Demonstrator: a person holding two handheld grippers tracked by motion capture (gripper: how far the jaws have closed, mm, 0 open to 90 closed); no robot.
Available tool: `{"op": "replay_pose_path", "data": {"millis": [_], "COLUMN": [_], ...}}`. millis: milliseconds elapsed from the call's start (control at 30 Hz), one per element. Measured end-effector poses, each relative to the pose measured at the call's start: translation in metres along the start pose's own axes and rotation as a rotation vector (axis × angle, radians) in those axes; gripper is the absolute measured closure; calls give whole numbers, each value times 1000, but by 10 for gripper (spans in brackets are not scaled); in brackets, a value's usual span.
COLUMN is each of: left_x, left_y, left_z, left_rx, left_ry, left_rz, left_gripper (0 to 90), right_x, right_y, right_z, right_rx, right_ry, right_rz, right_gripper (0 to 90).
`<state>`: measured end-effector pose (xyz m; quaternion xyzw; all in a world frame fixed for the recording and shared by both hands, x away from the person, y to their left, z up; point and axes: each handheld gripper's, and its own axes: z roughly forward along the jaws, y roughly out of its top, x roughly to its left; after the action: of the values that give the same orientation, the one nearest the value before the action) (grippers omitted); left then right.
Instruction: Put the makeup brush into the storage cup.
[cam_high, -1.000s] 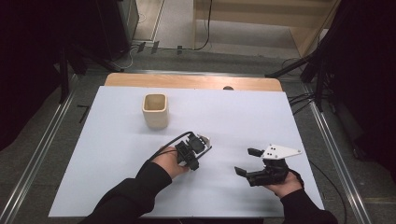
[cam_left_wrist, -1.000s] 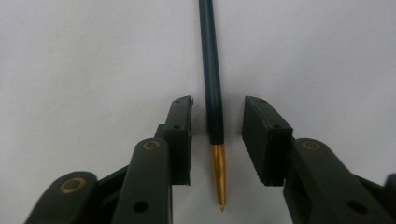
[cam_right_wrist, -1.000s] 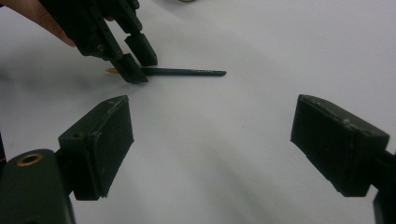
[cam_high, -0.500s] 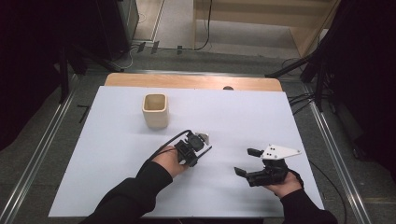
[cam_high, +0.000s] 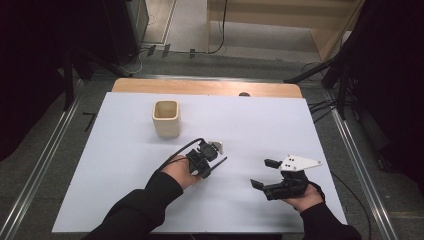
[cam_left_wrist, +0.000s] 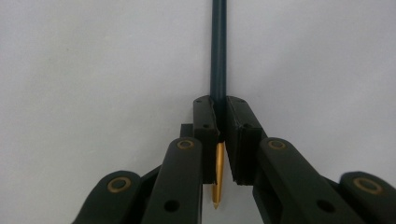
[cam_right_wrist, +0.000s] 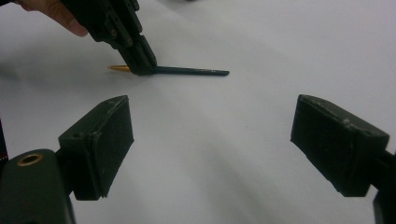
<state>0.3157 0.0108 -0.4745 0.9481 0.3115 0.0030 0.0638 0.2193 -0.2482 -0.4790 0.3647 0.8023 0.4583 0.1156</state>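
High view: left gripper (cam_high: 212, 161) lowered on white table (cam_high: 120, 165), near cup (cam_high: 166, 118); right gripper (cam_high: 266, 174) held spread, empty.

Left gripper view: jaws pinched on dark pencil (cam_left_wrist: 218, 51) near gold tip.

Right gripper view: pencil seen lying flat. Judged light, stiff, slippery; firmer grip expected mid-shaft.

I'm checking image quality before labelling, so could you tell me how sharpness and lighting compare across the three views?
High view: evenly lit, sharp, white table without glare. Left gripper view: pen sharp, lower jaw links soft. Right gripper view: near jaws slightly blurred, pen clear, faint shadow beneath the left gripper.
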Motion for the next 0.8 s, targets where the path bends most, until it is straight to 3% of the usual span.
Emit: {"op": "replay_pose_path", "data": {"millis": [367, 500, 800], "left_x": [11, 16, 25], "left_y": [-9, -16, -36], "left_z": [-24, -32, -50], "left_rx": [-130, -173, -277], "left_ry": [-73, -106, -215], "left_rz": [0, 20, 41], "left_gripper": [836, 837, 838], "right_x": [2, 2, 3], "right_y": [1, 1, 2], "right_z": [-1, -1, 0], "right_rx": [-32, -33, -40], "right_ry": [16, 17, 31], "right_rz": [-12, -8, -6], "right_gripper": [143, 143, 141]}}
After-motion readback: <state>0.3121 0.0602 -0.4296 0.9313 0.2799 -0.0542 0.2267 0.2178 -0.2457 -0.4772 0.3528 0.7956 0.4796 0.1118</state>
